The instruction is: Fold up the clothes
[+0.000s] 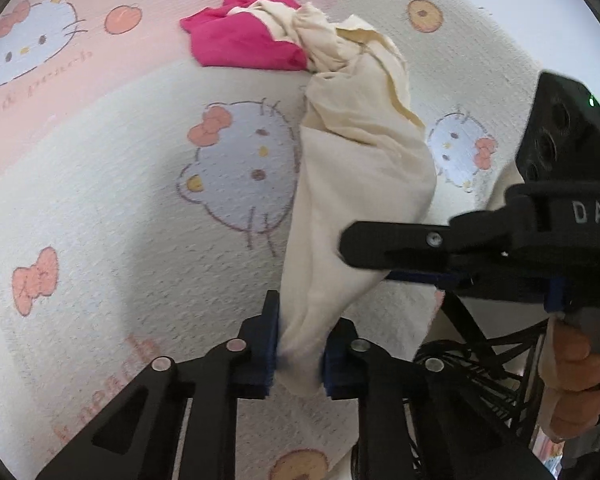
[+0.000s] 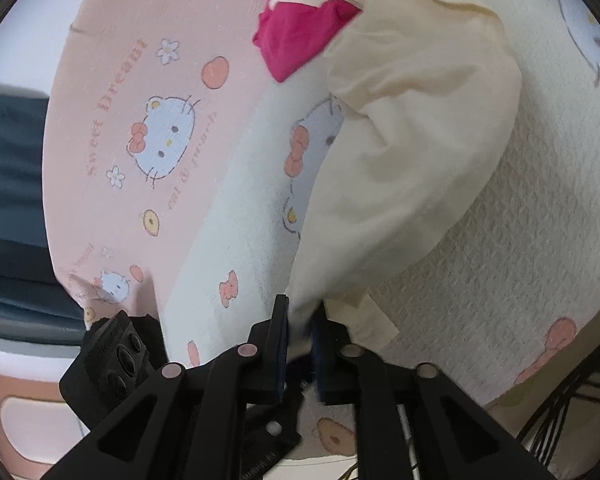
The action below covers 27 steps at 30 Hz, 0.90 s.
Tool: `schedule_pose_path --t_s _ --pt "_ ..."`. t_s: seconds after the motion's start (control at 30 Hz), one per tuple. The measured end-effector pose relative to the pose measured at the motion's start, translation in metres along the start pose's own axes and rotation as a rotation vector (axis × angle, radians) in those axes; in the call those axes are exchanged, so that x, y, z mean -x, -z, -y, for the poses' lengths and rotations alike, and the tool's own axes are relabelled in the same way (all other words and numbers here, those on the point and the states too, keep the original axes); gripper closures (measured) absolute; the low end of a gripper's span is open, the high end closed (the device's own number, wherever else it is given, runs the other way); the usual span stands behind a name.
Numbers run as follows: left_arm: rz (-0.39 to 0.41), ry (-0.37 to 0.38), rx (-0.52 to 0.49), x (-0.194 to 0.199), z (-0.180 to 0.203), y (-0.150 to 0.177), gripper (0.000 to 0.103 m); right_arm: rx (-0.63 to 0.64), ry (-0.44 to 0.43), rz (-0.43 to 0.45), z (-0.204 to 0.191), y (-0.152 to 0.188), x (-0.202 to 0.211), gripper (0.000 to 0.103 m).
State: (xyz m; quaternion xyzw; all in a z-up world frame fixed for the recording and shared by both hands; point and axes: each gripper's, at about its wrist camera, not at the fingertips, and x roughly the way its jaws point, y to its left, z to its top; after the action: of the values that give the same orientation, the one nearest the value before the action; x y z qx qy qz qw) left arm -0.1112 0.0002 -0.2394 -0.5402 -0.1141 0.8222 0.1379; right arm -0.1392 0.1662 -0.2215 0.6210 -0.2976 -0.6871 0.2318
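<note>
Left gripper (image 1: 300, 344) is pinched down on the near end of the cream garment (image 1: 356, 184), blue pads (image 1: 266, 356) squeezing a bunched wad of fabric btwn them. Right gripper (image 2: 302, 344) is doing the same thing on its end, jaws narrow w/ cream cloth clamped in the gap, looks like a hem or corner w/ a flat band hanging just beside the right finger.

In the left wrist view the right gripper (image 1: 356, 246) comes in from the right side, fingertips against the cloth, and a hand (image 1: 580, 380) is wrapped round its handle.

The garment is stretched long, its long axis running from the grippers away toward the far side of the bed. Far end is crumpled and lies on top of / against a pink garment (image 1: 236, 40), which sits flat on the sheet. Middle part sags and billows, so it's lifted off the bedsheet (image 1: 100, 200) near the grippers, can't tell exactly where it touches down.

Sheet is a cartoon cat print w/ bows and donuts, part pink part white. In the right wrist view the cream garment (image 2: 420, 120) fills the upper right, the pink one (image 2: 300, 40) peeking out at its far end
</note>
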Motion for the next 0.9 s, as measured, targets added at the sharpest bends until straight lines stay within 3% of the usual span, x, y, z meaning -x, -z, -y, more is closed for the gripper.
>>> schedule_pose_path --t_s 0.1,0.13,0.37,0.53,0.67,0.7,0.77,0.83,0.9 --pt "-0.006 -0.02 0.013 -0.011 0.005 -0.007 0.089 -0.084 0.055 0.038 0.017 0.005 0.008 0.035" --pt "-0.004 -0.022 0.019 -0.011 0.003 -0.007 0.089 -0.112 0.064 0.058 0.023 0.004 0.011 0.031" --pt "0.004 -0.058 0.024 -0.002 -0.009 -0.01 0.089 -0.228 0.044 0.104 0.042 -0.025 0.016 0.031" --pt "0.003 -0.081 -0.014 0.001 -0.01 -0.011 0.089 -0.293 0.064 0.081 0.045 -0.045 -0.002 0.031" --pt "0.008 -0.078 -0.009 0.006 -0.017 -0.01 0.089 -0.322 0.077 0.012 0.038 -0.068 -0.022 0.046" --pt "0.009 -0.073 -0.009 0.007 -0.02 -0.01 0.089 -0.318 0.107 -0.011 0.035 -0.073 -0.028 0.055" --pt "0.009 -0.063 0.0 0.01 -0.026 -0.01 0.09 -0.27 0.186 -0.016 0.023 -0.08 -0.036 0.065" --pt "0.008 -0.051 0.019 0.014 -0.036 -0.01 0.09 -0.172 0.222 -0.013 0.003 -0.083 -0.042 0.09" --pt "0.01 -0.053 0.032 0.02 -0.047 -0.009 0.09 -0.079 0.249 -0.005 -0.016 -0.082 -0.047 0.091"
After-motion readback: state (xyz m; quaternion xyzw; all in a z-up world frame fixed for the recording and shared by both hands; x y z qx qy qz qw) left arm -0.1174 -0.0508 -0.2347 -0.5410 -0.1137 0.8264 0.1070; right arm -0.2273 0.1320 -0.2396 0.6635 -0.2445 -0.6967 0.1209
